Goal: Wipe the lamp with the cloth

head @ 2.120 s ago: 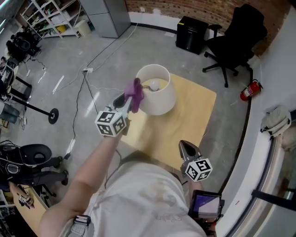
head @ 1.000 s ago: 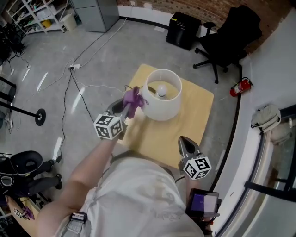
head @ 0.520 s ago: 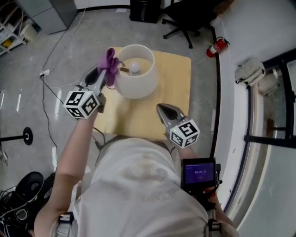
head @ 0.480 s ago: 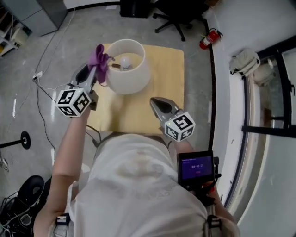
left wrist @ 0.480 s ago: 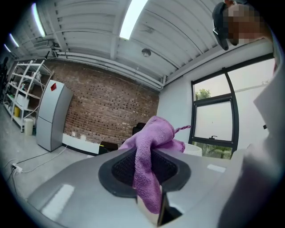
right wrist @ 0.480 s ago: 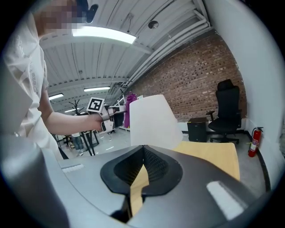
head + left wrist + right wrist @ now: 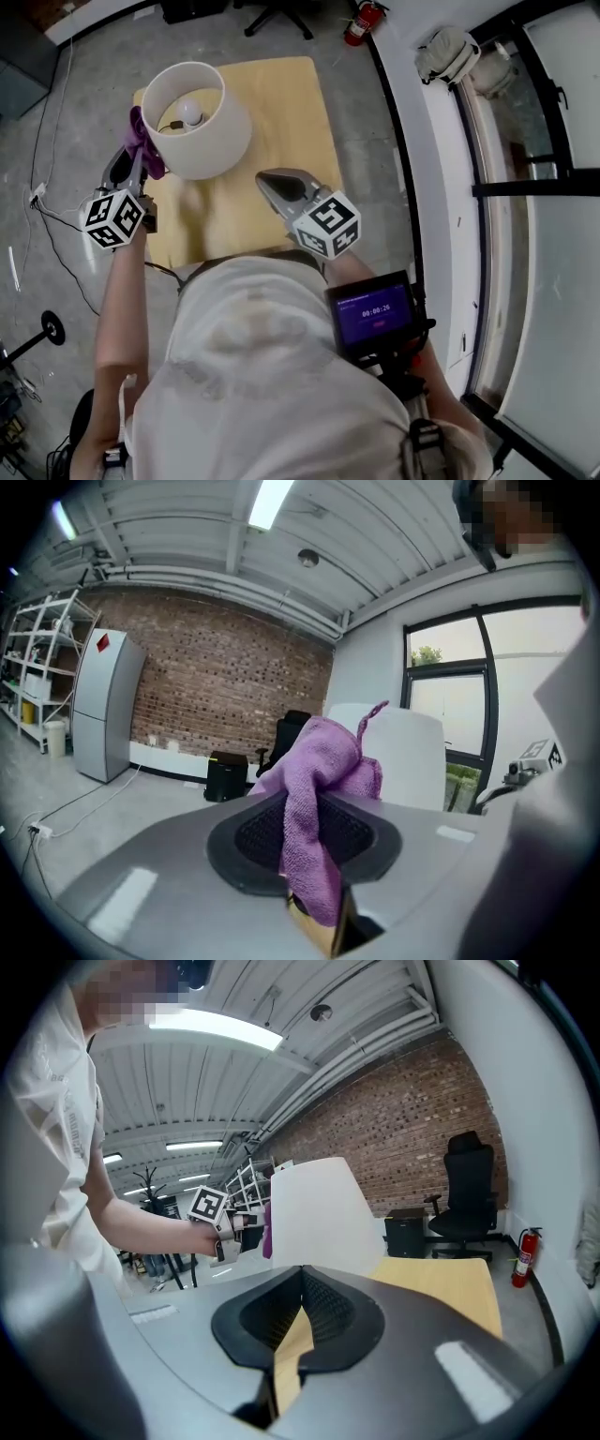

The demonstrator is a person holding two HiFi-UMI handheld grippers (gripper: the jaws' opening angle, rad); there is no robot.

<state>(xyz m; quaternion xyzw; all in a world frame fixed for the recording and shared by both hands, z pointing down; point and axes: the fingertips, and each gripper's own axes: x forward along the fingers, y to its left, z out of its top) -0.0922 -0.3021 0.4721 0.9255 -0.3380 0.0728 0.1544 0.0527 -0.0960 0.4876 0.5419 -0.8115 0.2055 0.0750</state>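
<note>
The lamp [image 7: 214, 141] stands on a pale wooden table [image 7: 281, 103]. It has a white drum shade with the bulb [image 7: 191, 113] showing down its open top. It sits just ahead of the left gripper's fingertips and slightly to their inner side.

The purple cloth [image 7: 143, 148] is bunched between the jaws of the left gripper [image 7: 131, 169]. The jaws are clamped on it about half closed, with folds spilling up past the tips and a tail hanging back between the pads [image 7: 352, 841]. The bunch rests at the shade's outer wall and seems to touch it, though no view settles the contact.

The right gripper [image 7: 274, 186] hangs over the near part of the table, well apart from the cloth and short of the shade. Its jaws meet at the tips with nothing between them. The shade rises beyond its fingertips, and the left gripper's marker cube is off to their far side.

The tabletop is bare around the lamp. Beyond both sets of fingertips, grey concrete floor [image 7: 56, 112] runs to a brick wall [image 7: 216, 696]. A black office chair [image 7: 466, 1194], a low black box [image 7: 227, 775] and a red fire extinguisher [image 7: 361, 19] are by that wall. A grey cabinet [image 7: 103, 705] and open shelving [image 7: 33, 686] lie outward of the left fingers, and a cable [image 7: 37, 197] trails on the floor there. Tall dark-framed windows [image 7: 534, 141] run along the side beyond the right fingers.
</note>
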